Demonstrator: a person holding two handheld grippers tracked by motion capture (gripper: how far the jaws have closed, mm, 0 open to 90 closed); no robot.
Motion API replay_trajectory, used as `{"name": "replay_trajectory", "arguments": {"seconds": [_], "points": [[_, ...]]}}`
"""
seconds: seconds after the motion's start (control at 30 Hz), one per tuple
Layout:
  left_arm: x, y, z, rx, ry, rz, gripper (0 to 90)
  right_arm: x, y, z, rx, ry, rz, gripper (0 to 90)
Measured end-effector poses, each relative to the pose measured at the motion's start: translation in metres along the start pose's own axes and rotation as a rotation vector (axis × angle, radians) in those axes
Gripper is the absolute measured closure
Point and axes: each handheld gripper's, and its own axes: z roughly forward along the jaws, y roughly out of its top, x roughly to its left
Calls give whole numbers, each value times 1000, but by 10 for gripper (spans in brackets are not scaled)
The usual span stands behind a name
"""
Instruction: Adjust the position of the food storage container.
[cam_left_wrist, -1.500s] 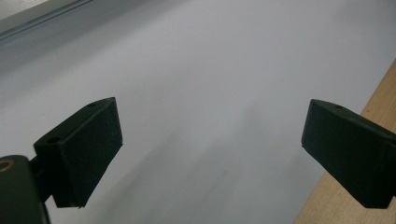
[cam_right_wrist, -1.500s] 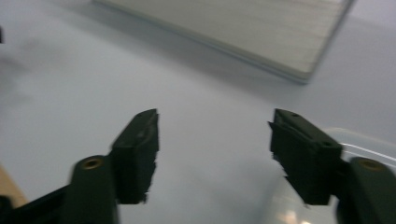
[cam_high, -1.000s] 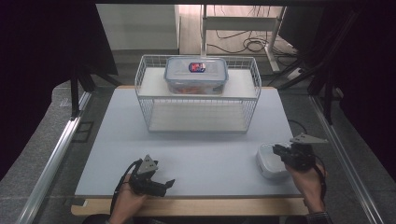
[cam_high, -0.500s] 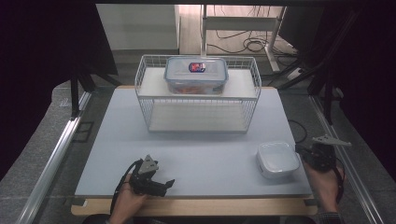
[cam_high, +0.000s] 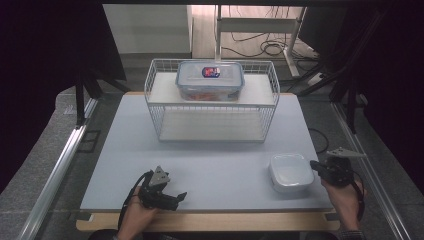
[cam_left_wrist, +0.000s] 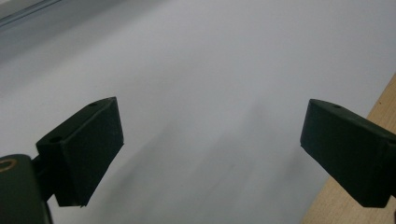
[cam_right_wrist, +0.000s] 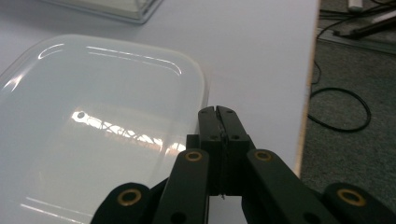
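Observation:
A white, rounded rectangular lidded container lies on the pale table top near its front right corner. In the right gripper view the container spreads to the left of my jaws. My right gripper is just right of it at the table's edge. That gripper has its jaws pressed together with nothing between them, the tips beside the lid's rim. My left gripper rests low at the front left of the table. Its jaws stand wide apart over bare table.
A white wire rack stands at the back middle, and a clear lidded box with a blue and red label sits on its upper shelf. The table's wooden front edge runs below both hands. Cables lie on the floor to the right.
My right gripper has moved to the right, from over the white container to beside its right side. The container stays on the table. The left gripper has kept still.

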Motion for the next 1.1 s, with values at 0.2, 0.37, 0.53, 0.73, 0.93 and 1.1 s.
{"name": "replay_trajectory", "arguments": {"seconds": [0.2,0.37,0.53,0.73,0.93,1.1], "points": [[0,0,0,3,-2,0,57,16,3,2,20,52,-58,895],[-1,0,1,9,-4,3,56,29,5,2,32,78,-79,896],[-1,0,1,11,-5,8,57,40,4,1,40,106,-91,896],[-2,0,1,11,-5,12,56,52,2,0,55,137,-110,895],[-2,1,2,13,-7,13,57,67,1,-2,47,168,-125,895],[-3,1,3,15,-10,17,58,77,3,2,41,229,-104,895]]}}
